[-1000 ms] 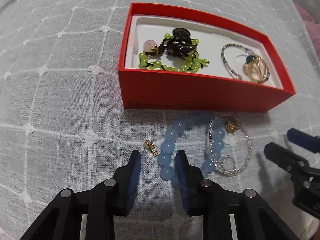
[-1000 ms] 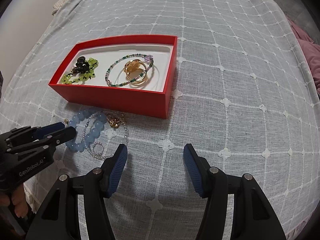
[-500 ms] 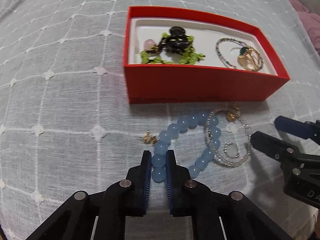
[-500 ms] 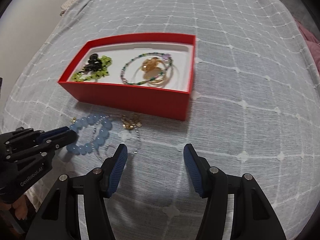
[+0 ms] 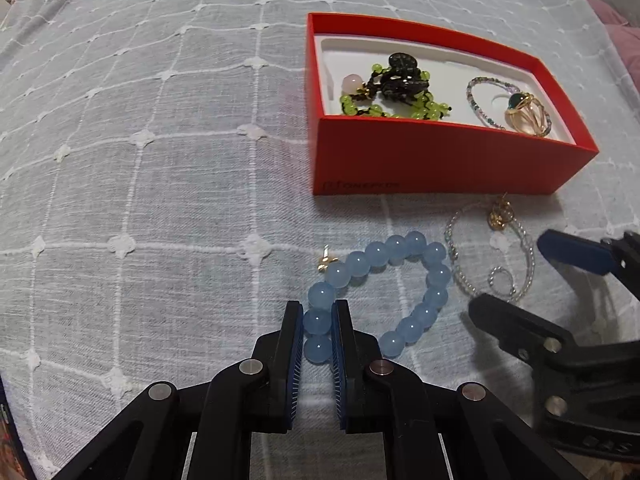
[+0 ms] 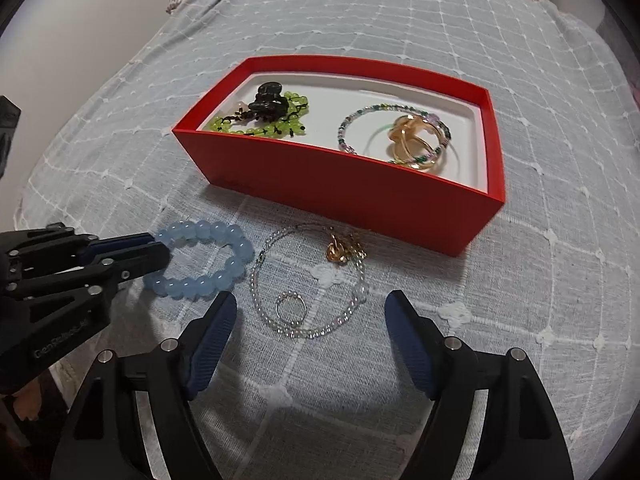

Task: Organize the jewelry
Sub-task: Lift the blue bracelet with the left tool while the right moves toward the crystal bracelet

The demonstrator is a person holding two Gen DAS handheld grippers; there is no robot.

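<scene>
My left gripper (image 5: 317, 312) is shut on the near beads of a blue bead bracelet (image 5: 434, 276), which lies on the cloth in front of a red box (image 5: 440, 160). The bracelet (image 6: 236, 258) and left gripper (image 6: 158, 250) also show in the right wrist view. My right gripper (image 6: 310, 312) is open and empty over a clear bead bracelet (image 6: 356, 294), a small ring (image 6: 291, 309) and a gold charm (image 6: 338, 251). The red box (image 6: 340, 190) holds a green bead strand (image 6: 280, 126), a dark clip (image 6: 268, 100), a thin beaded bangle (image 6: 352, 120) and gold rings (image 6: 416, 140).
A small gold earring (image 5: 326, 261) lies left of the blue bracelet. A grey checked cloth (image 5: 140, 180) covers the whole surface and drops off at the left edge (image 6: 100, 92). Pink fabric (image 5: 624, 40) lies at the far right.
My left gripper closed on the blue bracelet's near beads and dragged them slightly. My right gripper moved forward over the clear bracelet, still open.
</scene>
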